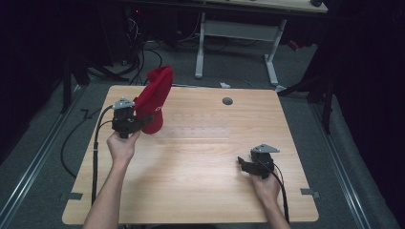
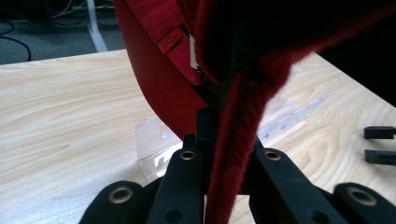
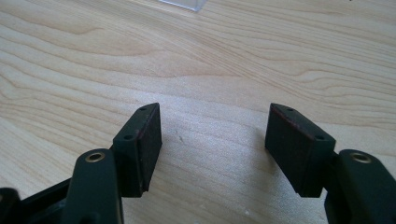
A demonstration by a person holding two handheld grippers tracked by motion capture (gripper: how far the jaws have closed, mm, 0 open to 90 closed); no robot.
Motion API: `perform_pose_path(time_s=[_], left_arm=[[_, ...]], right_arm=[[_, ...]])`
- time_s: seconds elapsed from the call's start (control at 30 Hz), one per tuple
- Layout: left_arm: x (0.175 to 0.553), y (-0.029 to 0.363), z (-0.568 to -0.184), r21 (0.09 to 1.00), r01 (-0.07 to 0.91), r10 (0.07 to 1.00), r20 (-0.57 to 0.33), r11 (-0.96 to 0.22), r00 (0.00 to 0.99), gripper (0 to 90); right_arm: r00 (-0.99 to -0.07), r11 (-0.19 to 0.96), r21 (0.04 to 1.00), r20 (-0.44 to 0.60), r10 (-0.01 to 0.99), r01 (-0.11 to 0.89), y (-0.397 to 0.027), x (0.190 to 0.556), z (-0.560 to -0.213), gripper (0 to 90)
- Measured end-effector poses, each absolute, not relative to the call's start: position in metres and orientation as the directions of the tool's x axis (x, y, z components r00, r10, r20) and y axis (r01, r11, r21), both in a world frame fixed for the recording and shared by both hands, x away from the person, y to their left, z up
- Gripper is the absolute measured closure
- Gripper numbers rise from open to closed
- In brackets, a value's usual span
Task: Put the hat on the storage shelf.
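Work in hand: lifting and handling a red cap point(image 1: 155, 98) at the desk point(image 1: 191, 191) – judged from the pictures.
Left tongs point(image 1: 138, 121): closed tight on a fold of the cap's red fabric; in the left gripper view the cloth point(image 2: 233, 154) ran straight down between the two black jaws, which pinched it with no gap showing.
Right tongs point(image 1: 244, 163): jaws spread wide with nothing between them, only bare wood; the pads point(image 3: 147, 144) sat low over the desk.
Cap's place: at about ten o'clock on the desk, raised by the left tongs so that its crown pointed up toward twelve o'clock; its lower edge seemed to rest on or just above the wood, but I could not tell which.
Clear plastic stand point(image 2: 156, 144): just beside the cap on its three o'clock side – lying flat on the desk, hard to make out from the high view.
Right hand's place: at about four o'clock on the desk, well apart from the cap.
Done so far: the cap was gripped and partly lifted by one hand.
Left to do: probably a second grip by the free tongs, then setting or shaping the cap; none of that had begun.
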State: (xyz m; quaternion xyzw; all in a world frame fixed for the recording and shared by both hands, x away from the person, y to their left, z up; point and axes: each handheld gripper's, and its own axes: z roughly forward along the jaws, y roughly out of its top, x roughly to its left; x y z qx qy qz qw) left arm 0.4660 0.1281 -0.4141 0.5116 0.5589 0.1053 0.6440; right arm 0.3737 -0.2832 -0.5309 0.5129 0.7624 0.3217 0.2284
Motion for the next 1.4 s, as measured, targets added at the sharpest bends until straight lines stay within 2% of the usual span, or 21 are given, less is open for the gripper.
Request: perform_pose_path(time_s=[1.1, 1.27, 1.4], left_arm=[[0.48, 0.113, -0.445, 0.79, 0.424, 0.738, -0.59, 0.443, 0.329, 84.5], [0.474, 0.116, -0.456, 0.774, 0.426, 0.724, -0.613, 0.469, 0.317, 83.5], [0.469, 0.119, -0.462, 0.762, 0.443, 0.722, -0.623, 0.473, 0.301, 76.5]], right_arm=[[-0.373, 0.27, 0.725, -0.019, 0.928, 0.634, -0.283, 0.374, -0.531, 35.5], [-0.374, 0.271, 0.724, -0.019, 0.927, 0.635, -0.283, 0.374, -0.531, 35.0], [-0.375, 0.272, 0.724, -0.019, 0.927, 0.634, -0.283, 0.374, -0.531, 35.0]])
